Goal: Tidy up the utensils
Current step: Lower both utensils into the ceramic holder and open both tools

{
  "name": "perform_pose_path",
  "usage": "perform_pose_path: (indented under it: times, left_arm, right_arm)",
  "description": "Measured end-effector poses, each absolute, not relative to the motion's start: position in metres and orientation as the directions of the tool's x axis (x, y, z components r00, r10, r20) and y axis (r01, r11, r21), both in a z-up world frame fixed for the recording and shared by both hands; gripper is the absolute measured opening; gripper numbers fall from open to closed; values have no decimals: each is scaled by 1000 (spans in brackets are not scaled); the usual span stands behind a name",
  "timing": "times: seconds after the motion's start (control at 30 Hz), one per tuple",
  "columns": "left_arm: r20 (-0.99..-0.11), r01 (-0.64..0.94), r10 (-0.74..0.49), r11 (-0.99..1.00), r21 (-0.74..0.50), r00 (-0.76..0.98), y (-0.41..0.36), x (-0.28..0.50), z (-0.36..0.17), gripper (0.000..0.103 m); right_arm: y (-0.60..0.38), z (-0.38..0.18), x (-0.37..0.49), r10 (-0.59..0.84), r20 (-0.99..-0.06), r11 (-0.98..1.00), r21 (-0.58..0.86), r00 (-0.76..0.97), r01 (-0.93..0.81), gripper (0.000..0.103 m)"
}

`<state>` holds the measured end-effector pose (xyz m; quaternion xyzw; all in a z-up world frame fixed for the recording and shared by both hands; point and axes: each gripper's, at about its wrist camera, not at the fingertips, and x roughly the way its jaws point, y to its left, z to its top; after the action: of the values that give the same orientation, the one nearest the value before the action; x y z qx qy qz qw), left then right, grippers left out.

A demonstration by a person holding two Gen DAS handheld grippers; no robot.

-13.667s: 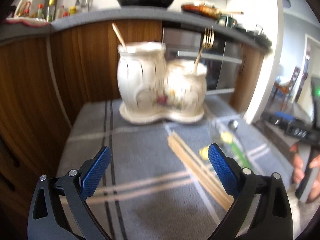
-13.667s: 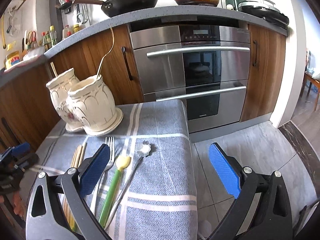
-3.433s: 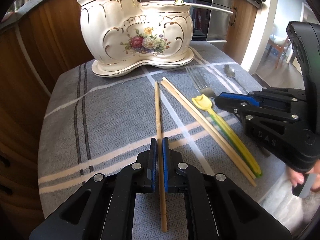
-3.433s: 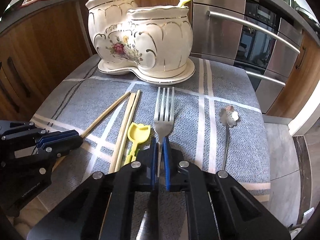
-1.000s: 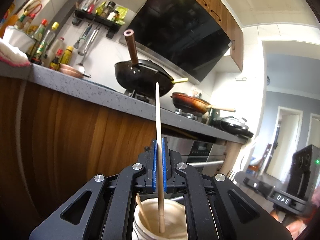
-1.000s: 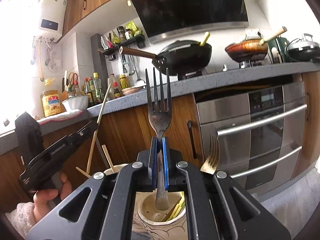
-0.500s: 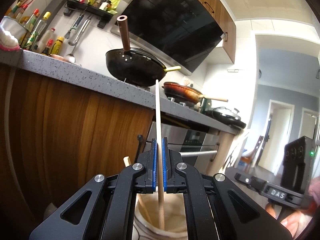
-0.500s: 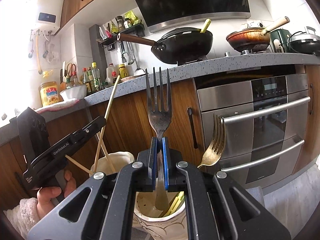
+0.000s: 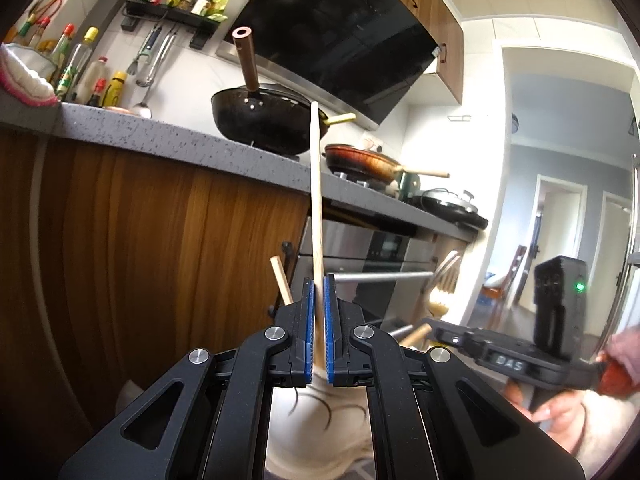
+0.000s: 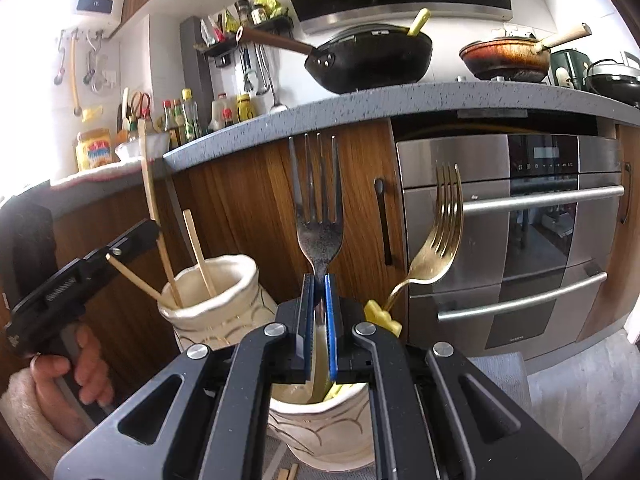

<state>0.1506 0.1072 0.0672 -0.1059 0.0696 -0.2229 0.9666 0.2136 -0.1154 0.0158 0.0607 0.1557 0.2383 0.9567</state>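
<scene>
Upright, fork (image 10: 319, 216) clamped in right hand-held gripper (image 10: 319, 280), above holder (image 10: 320, 432)

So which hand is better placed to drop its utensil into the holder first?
Right, probably. Its hand-held gripper holds the fork upright with the handle already down inside the front pot. The left's chopstick hangs over blurred ceramic, so its aim is less sure.

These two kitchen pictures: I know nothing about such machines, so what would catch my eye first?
Probably the silver fork, standing tines up in the middle of the right wrist view, pinched by the right gripper above the nearer cream holder, beside a gold fork. In the left wrist view, the left gripper clamps a tall wooden chopstick upright. Behind, a black wok sits on the grey counter.
</scene>
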Motion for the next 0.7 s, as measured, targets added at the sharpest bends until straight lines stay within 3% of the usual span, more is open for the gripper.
perform_pose_path:
  times: [0.17, 0.4, 0.6, 0.7]
  left_arm:
    - [-109, 394, -423, 894, -216, 900, 105, 146, 66, 5]
    - [-110, 368, -394, 908, -202, 912, 108, 138, 66, 17]
    - [-110, 338, -362, 923, -186, 926, 110, 128, 63, 38]
    - [-116, 326, -351, 927, -185, 929, 111, 125, 60, 45]
  right_arm:
    - [-111, 10, 217, 467, -297, 884, 173, 833, -434, 5]
    - [-102, 1, 223, 448, -345, 894, 145, 825, -425, 5]
    - [-99, 0, 221, 431, -349, 901, 114, 832, -419, 7]
    - [-99, 3, 217, 446, -339, 894, 120, 828, -432, 21]
